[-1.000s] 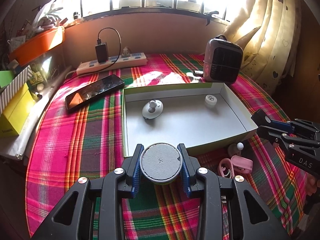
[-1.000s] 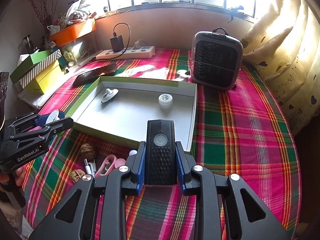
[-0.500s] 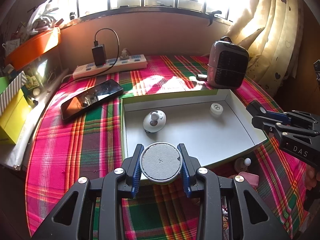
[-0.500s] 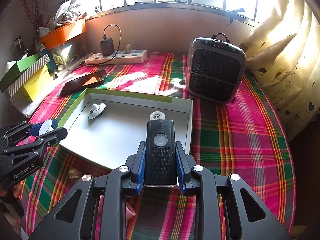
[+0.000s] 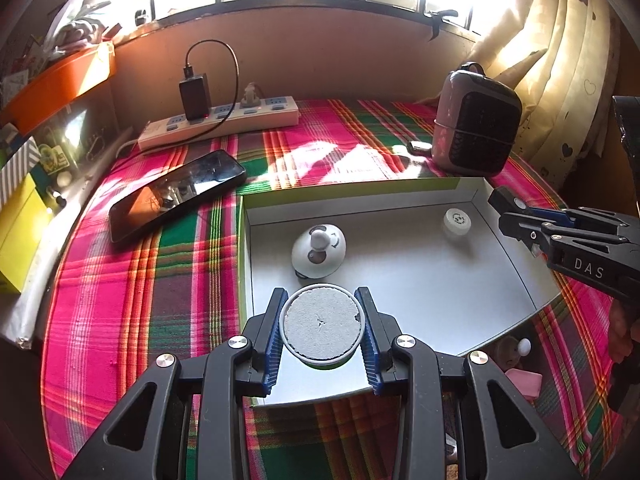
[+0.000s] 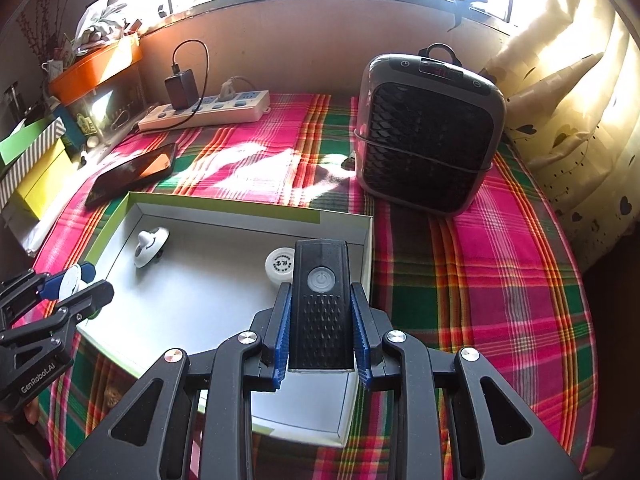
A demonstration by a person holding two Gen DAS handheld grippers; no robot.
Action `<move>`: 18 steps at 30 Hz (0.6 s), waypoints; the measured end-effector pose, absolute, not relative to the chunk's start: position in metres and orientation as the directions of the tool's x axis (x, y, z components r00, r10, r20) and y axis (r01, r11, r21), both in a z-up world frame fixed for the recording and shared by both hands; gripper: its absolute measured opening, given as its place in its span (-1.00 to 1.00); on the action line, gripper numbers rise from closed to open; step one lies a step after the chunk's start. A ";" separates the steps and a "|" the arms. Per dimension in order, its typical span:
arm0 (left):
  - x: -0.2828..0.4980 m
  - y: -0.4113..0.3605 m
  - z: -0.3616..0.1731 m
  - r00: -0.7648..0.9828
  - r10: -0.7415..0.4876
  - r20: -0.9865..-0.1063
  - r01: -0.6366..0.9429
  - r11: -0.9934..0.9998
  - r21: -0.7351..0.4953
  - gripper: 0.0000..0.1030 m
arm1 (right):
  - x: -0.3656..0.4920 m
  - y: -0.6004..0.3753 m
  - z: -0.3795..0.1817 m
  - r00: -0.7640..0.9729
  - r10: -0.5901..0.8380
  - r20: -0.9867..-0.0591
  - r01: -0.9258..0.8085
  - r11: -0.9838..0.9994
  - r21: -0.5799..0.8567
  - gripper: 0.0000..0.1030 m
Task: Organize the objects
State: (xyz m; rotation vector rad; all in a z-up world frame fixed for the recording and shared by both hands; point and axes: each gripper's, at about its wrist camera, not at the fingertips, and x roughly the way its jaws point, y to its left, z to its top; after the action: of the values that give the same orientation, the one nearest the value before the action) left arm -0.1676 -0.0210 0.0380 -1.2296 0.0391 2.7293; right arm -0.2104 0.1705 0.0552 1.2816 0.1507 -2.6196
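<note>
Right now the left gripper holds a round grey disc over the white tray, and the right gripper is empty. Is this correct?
Not quite. The left gripper does hold the round grey disc over the white tray, but the right gripper is not empty: the right wrist view shows it clamping a black device with a power button.

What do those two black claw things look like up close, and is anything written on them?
Both are matt black plastic, built of angular struts with triangular cut-outs and round silver screws. Each finger ends in a ribbed blue pad. From the side, the right gripper shows white "DAS" lettering, and the left gripper reads "GenRobot.AI". No cables or sleeves show.
</note>
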 end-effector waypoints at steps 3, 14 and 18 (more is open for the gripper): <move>-0.172 -0.020 0.035 -0.646 0.126 -0.753 -0.148 -0.988 -0.038 -0.38 | -0.218 0.170 0.050 -0.587 -0.146 -0.797 0.234 -0.972 0.006 -0.46; -0.185 -0.019 0.026 -0.632 0.119 -0.766 -0.146 -0.989 -0.033 -0.38 | -0.233 0.166 0.041 -0.571 -0.151 -0.807 0.233 -0.972 0.017 -0.46; -0.187 -0.018 0.024 -0.630 0.110 -0.769 -0.145 -0.989 -0.023 -0.38 | -0.235 0.164 0.040 -0.568 -0.155 -0.808 0.236 -0.971 0.021 -0.46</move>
State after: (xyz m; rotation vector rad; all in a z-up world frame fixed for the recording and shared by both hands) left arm -0.1872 -0.0181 0.0239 -1.2763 0.0614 2.7149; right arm -0.2353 0.1640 0.0397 1.3265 0.1313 -2.5977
